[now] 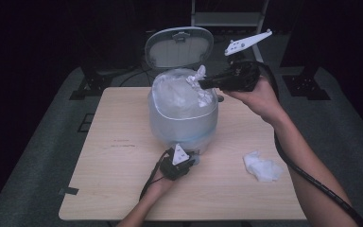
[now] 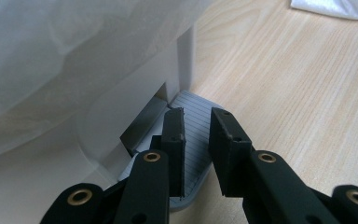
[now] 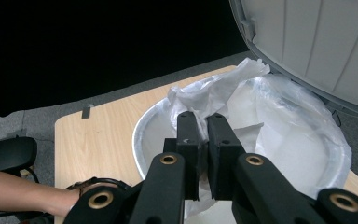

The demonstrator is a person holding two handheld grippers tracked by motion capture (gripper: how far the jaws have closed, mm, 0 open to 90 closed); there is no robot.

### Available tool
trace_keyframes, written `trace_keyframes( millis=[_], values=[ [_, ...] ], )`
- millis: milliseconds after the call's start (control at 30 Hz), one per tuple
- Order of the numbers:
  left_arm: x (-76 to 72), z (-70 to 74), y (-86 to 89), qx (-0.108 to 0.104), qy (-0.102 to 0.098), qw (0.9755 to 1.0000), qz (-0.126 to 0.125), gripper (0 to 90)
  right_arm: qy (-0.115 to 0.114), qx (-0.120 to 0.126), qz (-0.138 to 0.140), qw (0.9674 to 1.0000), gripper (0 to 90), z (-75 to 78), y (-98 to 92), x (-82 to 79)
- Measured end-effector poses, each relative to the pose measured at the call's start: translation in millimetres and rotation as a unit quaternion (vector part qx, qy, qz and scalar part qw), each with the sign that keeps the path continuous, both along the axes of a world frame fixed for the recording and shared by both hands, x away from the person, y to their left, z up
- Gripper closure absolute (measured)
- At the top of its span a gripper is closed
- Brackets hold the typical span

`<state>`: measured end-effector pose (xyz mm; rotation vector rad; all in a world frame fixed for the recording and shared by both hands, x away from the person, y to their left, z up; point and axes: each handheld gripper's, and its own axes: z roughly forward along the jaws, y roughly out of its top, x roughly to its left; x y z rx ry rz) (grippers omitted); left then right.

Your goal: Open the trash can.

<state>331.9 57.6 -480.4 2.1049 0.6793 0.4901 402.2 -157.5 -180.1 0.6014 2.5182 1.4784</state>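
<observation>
A white pedal bin (image 1: 184,124) stands mid-table with its lid (image 1: 179,47) raised and a clear bag liner (image 3: 298,126) inside. At the bin's foot, my left gripper (image 2: 198,126) rests its tips on the grey ribbed pedal (image 2: 193,140), jaws shut with nothing between them; from above, the left gripper (image 1: 189,157) lies at the bin's near side. Over the bin's right rim my right gripper (image 3: 204,126) is shut on a crumpled white sheet (image 3: 214,91). The high view shows the right gripper (image 1: 203,84) level at the bin's mouth, with the sheet (image 1: 201,73) sticking up from its tips.
A crumpled white tissue (image 1: 262,166) lies on the wooden table (image 1: 118,189) to the right of the bin, also visible at the top of the left gripper view (image 2: 335,7). Dark floor and stand legs surround the table.
</observation>
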Motion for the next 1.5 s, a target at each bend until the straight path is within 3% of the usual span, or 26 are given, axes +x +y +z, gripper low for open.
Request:
trace_keyframes(
  millis=[1067, 1233, 1500],
  values=[
    [0.1, 0.2, 0.2, 0.000, 0.001, 1.0000, 0.000, 75.9, 0.014, -0.021, -0.003, 0.9997, 84.1, -15.0, 33.9, 23.8],
    [0.3, 0.3, 0.4, 0.000, 0.001, 1.0000, 0.000, 75.9, 0.018, -0.025, -0.015, 0.9994, 74.8, -18.7, 39.2, 27.4],
    [0.5, 0.3, 0.6, 0.000, 0.002, 1.0000, 0.000, 75.9, 0.023, -0.031, -0.018, 0.9991, 71.2, -22.6, 41.1, 30.2]
  ],
)
